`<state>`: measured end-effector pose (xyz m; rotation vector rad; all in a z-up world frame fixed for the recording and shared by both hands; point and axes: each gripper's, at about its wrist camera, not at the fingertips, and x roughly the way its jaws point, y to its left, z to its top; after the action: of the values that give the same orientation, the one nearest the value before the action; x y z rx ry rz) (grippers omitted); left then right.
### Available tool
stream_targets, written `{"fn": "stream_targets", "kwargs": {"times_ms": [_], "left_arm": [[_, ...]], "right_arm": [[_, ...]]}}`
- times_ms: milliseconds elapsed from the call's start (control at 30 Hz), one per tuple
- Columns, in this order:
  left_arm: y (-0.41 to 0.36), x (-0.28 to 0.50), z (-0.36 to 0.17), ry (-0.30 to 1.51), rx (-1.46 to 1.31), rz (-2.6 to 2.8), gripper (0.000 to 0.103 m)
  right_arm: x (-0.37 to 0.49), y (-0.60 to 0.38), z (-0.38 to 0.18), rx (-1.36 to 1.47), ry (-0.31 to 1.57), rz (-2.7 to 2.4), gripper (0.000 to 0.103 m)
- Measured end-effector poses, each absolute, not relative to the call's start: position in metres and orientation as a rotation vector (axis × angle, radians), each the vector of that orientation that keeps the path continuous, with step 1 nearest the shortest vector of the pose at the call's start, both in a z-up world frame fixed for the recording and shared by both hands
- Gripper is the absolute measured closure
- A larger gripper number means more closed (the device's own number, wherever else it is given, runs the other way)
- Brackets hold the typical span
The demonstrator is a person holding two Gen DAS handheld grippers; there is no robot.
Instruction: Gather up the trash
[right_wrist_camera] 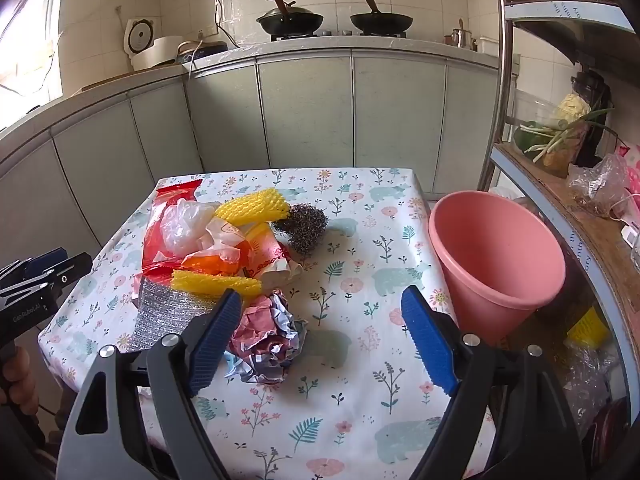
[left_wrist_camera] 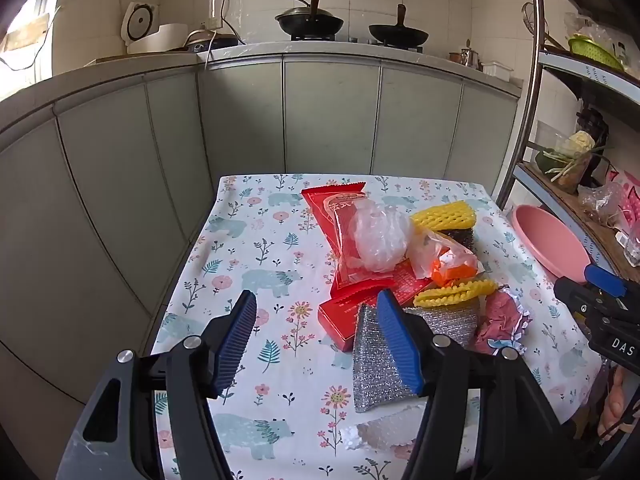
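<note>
we judge collecting hasn't begun: both tools, left (left_wrist_camera: 316, 338) and right (right_wrist_camera: 322, 336), gape empty; next, right closes on crumpled foil (right_wrist_camera: 268, 344), bucket (right_wrist_camera: 496, 260) at two o'clock.

Left gripper (left_wrist_camera: 320, 340) held low over the floral tablecloth (left_wrist_camera: 256, 264), jaws spread, nothing between them. Its right pad overlaps a silver scouring cloth (left_wrist_camera: 370, 368). Trash heap just beyond: red wrapper (left_wrist_camera: 340, 208), crumpled clear plastic (left_wrist_camera: 378, 240), yellow foam netting (left_wrist_camera: 444, 214). Pink bucket (left_wrist_camera: 548, 240) at right table edge.

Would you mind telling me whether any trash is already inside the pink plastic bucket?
No, the pink plastic bucket shows only its bare inner wall in the right wrist view.
</note>
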<state>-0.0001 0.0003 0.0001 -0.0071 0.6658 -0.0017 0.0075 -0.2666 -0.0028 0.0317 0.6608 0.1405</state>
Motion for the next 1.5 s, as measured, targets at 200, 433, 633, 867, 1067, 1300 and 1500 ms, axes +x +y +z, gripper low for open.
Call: {"fn": "stream_targets", "kwargs": {"times_ms": [200, 433, 633, 867, 1067, 1300, 1500], "left_arm": [[0.0004, -0.0001, 0.0001, 0.666, -0.010, -0.003, 0.041], [0.0004, -0.0001, 0.0001, 0.666, -0.010, -0.003, 0.041], [0.0004, 0.0000, 0.0003, 0.664, -0.011, -0.004, 0.041], [0.0002, 0.0001, 0.0002, 0.663, -0.012, -0.005, 0.041], [-0.0035, -0.0026, 0.0066, 0.662, -0.011, -0.009, 0.041], [-0.0039, -0.0028, 0.0070, 0.661, -0.011, -0.008, 0.041], [-0.0050, -0.0019, 0.0058, 0.661, -0.012, -0.010, 0.041]], "right_arm": [[0.0069, -0.2668, -0.0026, 0.030, 0.657, 0.138, 0.020], [0.0063, -0.2666, -0.0016, 0.028, 0.656, 0.139, 0.020], [0.0060, -0.2667, 0.0002, 0.026, 0.648, 0.138, 0.020], [0.0068, -0.2657, 0.0025, 0.020, 0.649, 0.138, 0.020], [0.0063, -0.2664, 0.0031, 0.020, 0.647, 0.138, 0.020], [0.0064, -0.2664, 0.0036, 0.020, 0.645, 0.138, 0.020], [0.0050, -0.2666, 0.0058, 0.019, 0.641, 0.139, 0.020]]}}
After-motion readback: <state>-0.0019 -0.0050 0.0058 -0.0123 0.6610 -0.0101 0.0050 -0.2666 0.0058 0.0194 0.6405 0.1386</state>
